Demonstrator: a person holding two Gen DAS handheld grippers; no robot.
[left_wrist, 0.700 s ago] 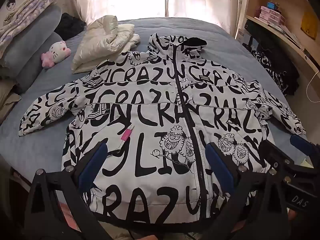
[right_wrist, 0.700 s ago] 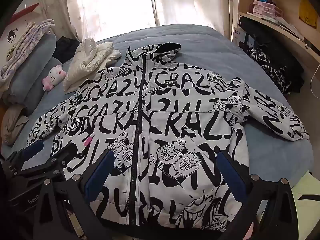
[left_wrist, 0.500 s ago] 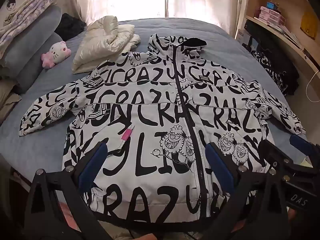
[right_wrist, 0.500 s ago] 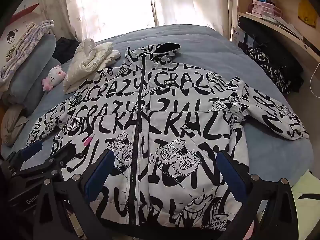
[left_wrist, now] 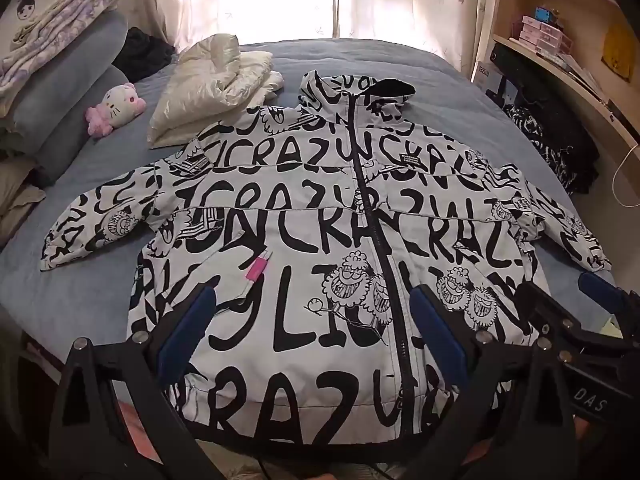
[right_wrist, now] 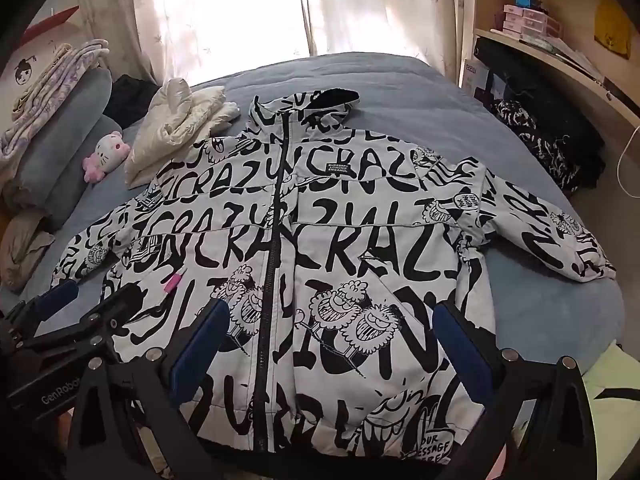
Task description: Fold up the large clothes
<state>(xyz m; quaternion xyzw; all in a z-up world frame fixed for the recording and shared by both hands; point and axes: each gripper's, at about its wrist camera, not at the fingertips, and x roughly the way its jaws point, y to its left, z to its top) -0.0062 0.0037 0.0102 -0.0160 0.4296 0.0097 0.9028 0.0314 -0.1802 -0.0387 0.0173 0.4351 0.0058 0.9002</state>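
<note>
One jacket lies flat on the blue bed.

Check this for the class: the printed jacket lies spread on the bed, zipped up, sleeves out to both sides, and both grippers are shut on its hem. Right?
Not quite. Both wrist views show the left gripper and right gripper open above the jacket, holding nothing. It does lie spread on the bed, zipped, sleeves out.
</note>
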